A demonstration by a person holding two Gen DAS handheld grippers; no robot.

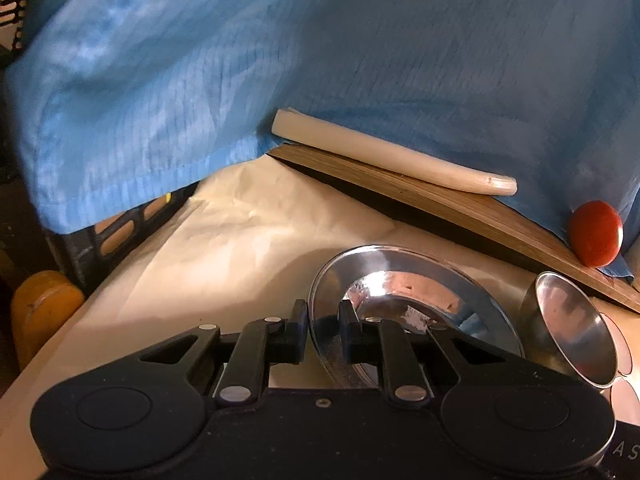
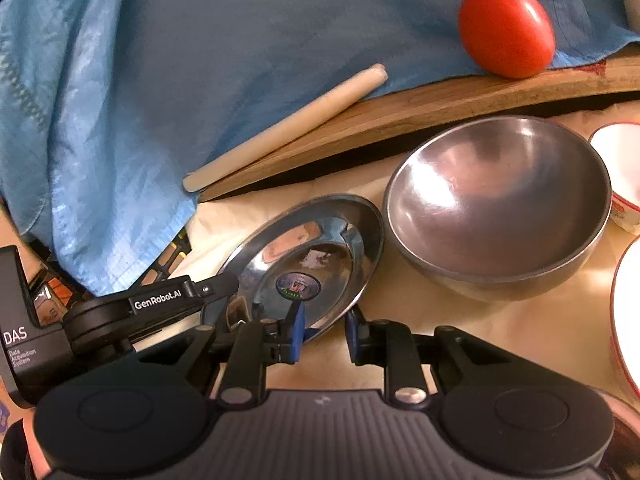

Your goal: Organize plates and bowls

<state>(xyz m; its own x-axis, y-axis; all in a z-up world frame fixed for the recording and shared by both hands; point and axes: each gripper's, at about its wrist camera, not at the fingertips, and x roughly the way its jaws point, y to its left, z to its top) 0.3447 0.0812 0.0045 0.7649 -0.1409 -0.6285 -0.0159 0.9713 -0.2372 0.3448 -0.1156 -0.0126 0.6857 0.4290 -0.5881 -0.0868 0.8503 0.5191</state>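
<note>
A shiny steel plate (image 1: 400,266) (image 2: 312,248) lies on the cream-covered table, with a round sticker in its middle. My left gripper (image 1: 325,332) is shut on the plate's near rim, one pad inside and one outside. In the right wrist view the left gripper's finger (image 2: 212,285) reaches that plate's left edge. My right gripper (image 2: 325,334) grips the plate's near edge between its blue pads. Just right of the plate stands an empty steel bowl (image 2: 496,208) (image 1: 576,328).
A wooden board (image 2: 400,108) behind the dishes carries a cream stick (image 2: 280,128) and a red tomato (image 2: 506,30), half under a blue cloth (image 2: 200,40). Two white red-rimmed dishes (image 2: 620,148) (image 2: 628,312) sit at the far right. A black crate (image 1: 100,236) stands left of the table.
</note>
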